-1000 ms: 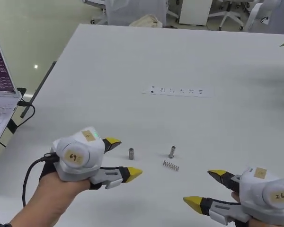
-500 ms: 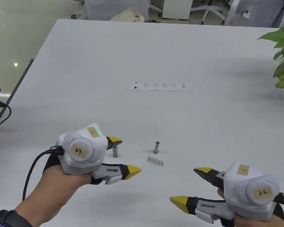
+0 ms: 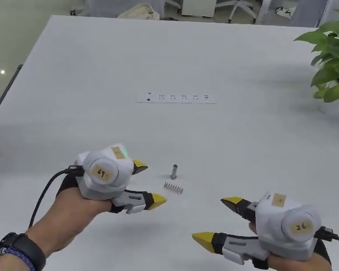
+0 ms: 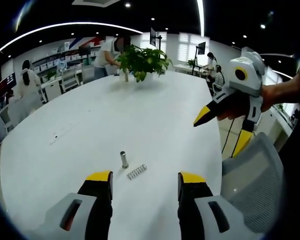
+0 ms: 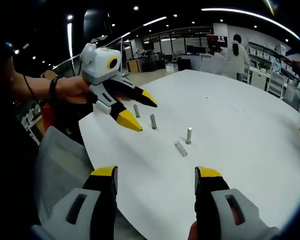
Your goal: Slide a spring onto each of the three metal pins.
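Both claws are spread wide and hold nothing. The left gripper [image 3: 149, 182] hovers low over the white tabletop [image 3: 243, 141] with its yellow-tipped jaws pointing toward the work, and the right gripper [image 3: 216, 219] hangs nearer the person, well apart from it. Between them a short, upright, bare metal pin [image 3: 174, 171] stands on the table, and a small coiled wire spring [image 3: 173, 188] lies on its side just beside it, apparently not touching. In the right gripper view two more pins [image 5: 153, 121] stand farther off, near the left gripper's jaws; they look ribbed, as if already sleeved, though they are too small to be sure. The step in hand seems to be the last spring. Next, a gripper needs to pinch the loose spring lightly, tip it upright, and line its bore with the pin's top before lowering it.
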The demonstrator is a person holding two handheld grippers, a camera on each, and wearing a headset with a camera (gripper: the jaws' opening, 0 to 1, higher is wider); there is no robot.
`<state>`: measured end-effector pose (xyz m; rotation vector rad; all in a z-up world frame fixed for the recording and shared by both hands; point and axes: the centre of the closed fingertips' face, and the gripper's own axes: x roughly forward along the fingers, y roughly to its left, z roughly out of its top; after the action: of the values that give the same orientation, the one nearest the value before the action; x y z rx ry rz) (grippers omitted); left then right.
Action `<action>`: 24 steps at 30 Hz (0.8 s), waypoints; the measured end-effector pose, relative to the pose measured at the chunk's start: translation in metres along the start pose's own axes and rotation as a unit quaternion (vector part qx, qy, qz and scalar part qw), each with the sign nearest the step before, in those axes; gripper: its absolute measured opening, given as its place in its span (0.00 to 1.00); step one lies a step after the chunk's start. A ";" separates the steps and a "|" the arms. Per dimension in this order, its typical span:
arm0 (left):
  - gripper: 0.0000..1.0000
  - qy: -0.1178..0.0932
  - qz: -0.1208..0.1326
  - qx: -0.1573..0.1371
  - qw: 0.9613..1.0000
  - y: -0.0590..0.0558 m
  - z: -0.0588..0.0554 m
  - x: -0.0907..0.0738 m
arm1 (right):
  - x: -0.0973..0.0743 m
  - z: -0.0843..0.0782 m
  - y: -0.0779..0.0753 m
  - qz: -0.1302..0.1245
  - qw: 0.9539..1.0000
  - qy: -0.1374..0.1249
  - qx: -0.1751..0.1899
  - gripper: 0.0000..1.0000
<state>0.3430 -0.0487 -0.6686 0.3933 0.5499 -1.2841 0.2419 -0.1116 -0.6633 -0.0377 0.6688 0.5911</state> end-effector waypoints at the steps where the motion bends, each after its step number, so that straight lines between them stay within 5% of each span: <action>1: 0.47 0.000 -0.001 0.001 1.000 0.000 0.000 0.001 | 0.000 0.000 0.000 0.001 1.000 0.000 0.000 0.61; 24: 0.41 0.043 -0.040 0.007 0.998 0.003 -0.025 0.063 | -0.006 -0.002 -0.006 -0.007 1.000 0.001 0.010 0.62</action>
<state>0.3538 -0.0834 -0.7259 0.4428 0.6361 -1.3536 0.2402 -0.1202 -0.6627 -0.0248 0.6757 0.5712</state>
